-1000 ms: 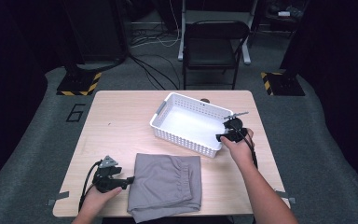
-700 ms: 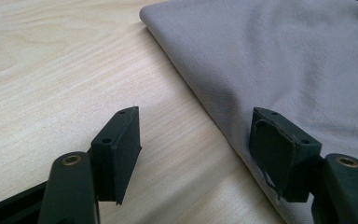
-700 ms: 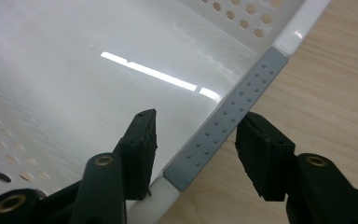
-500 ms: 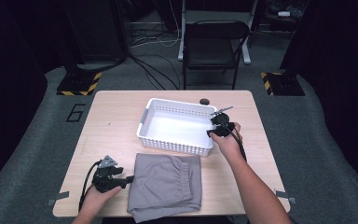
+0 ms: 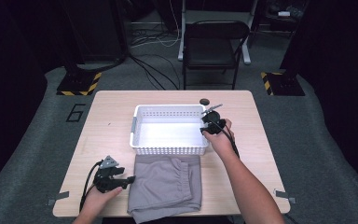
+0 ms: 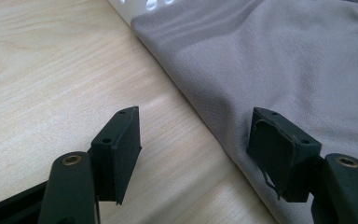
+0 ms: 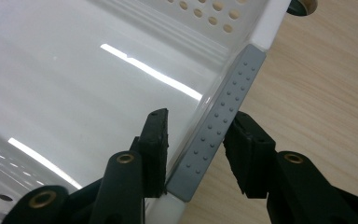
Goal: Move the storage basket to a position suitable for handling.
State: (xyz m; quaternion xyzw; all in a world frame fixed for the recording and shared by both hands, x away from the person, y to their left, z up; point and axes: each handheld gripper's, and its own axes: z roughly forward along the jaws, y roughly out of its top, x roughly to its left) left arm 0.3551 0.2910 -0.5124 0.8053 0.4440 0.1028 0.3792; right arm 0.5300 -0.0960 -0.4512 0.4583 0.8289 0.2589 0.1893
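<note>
1. On the tabletop (image 5: 107, 116), at its near left corner, the left gripper (image 5: 129, 179) is lying low in a hand, pointing right at the left edge of the shorts (image 5: 165, 184).
2. Its jaws are standing spread; seen from the left gripper view, one is hanging over bare wood and the other over the grey cloth's edge (image 6: 223, 116), and neither is pressing on anything.
3. Just right of that, the shorts are lying folded and flat at the near edge, their far side touching or nearly touching the front wall of the basket (image 5: 168, 150).
4. Farther back, in the middle, the white basket is sitting square to the tabletop, with a grey handle strip at each short end.
5. At the basket's right end, the right gripper (image 5: 207, 127) is straddling the rim; its jaws have just been closing, with the grey handle (image 7: 219, 121) between them.
6. In the right gripper view, one jaw is sitting inside the basket and one outside, both close against the handle; whether they are pinching it yet I cannot tell.
7. Beyond the basket's far right corner, a small dark disc (image 5: 204, 101) is lying on the wood.
</note>
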